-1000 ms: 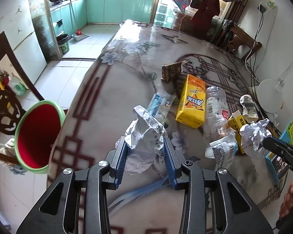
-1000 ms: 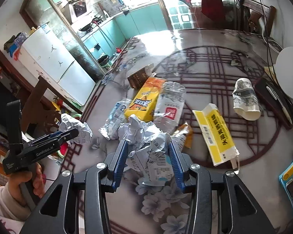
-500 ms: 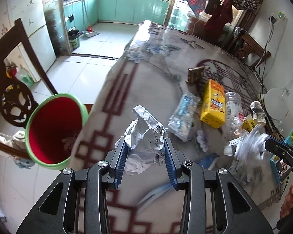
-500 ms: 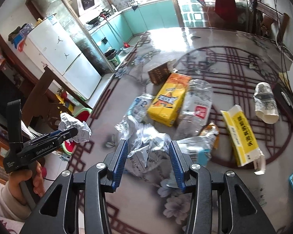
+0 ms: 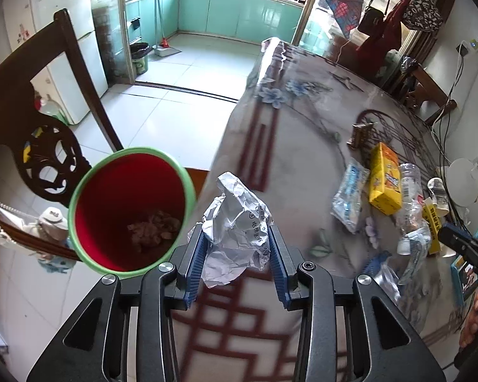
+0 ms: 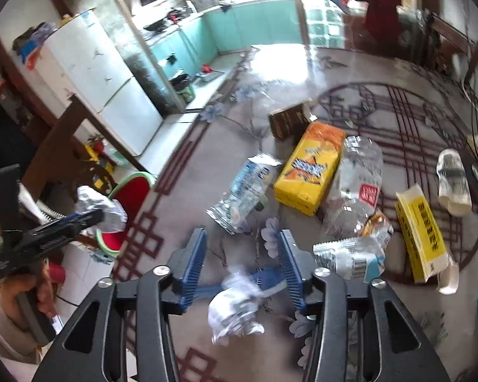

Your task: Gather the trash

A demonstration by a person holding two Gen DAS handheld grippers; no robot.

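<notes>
A crumpled foil wrapper [image 5: 239, 232] sits pinched between the blue pads of the left gripper [image 5: 237, 254], low in the middle of the left wrist view, over the table's [image 5: 271, 159] near edge. Just left of it stands the bin [image 5: 79, 197], green-rimmed and red inside, with some scraps at its bottom; it is beside the table, in front of a dark wooden chair [image 5: 47, 121].

In the right wrist view the right gripper [image 6: 243, 267] has its jaws opening, and a second paper wad [image 6: 235, 308], blurred, lies low between them, clear of both pads. Whether it rests on the table or is in the air I cannot tell.

Further up and to the right on the table lie more trash: a clear packet [image 6: 245, 191], a yellow box [image 6: 309, 172], a crushed bottle [image 6: 357, 184], a brown carton [image 6: 290, 121], a silver pouch [image 6: 350, 254], a yellow carton [image 6: 420, 229] and a paper cup [image 6: 452, 181].

At the left edge of that view a hand [image 6: 44, 289] grips the left gripper's handle.
</notes>
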